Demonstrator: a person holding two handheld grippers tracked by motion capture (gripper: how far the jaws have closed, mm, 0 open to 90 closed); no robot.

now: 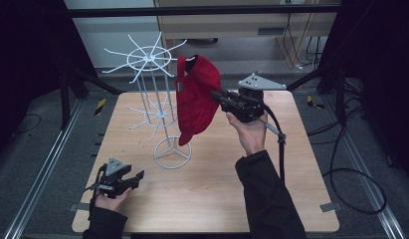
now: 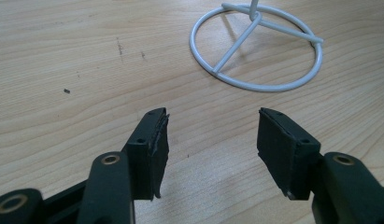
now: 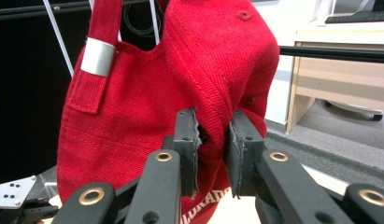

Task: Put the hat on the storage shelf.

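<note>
A red cap (image 1: pixel 197 99) hangs brim down beside the white wire rack (image 1: pixel 150 59), its back strap up among the rack's upper arms. My right gripper (image 1: pixel 215 94) reaches in from the right and is shut on a fold of the cap's crown. In the right gripper view the cap (image 3: pixel 133 130) has red cloth bunched between the two pads of my right gripper (image 3: pixel 213 135), and a silver buckle (image 3: pixel 98 57) shows on the strap. My left gripper (image 1: pixel 137 178) rests low at the table's front left, open with nothing between its jaws (image 2: pixel 213 144).
The rack's round base (image 1: pixel 172 152) stands mid-table; in the left gripper view the base ring (image 2: pixel 236 44) lies just ahead of the left jaws. The wooden table (image 1: pixel 217 199) has bare room front and right. Cables trail on the floor at right.
</note>
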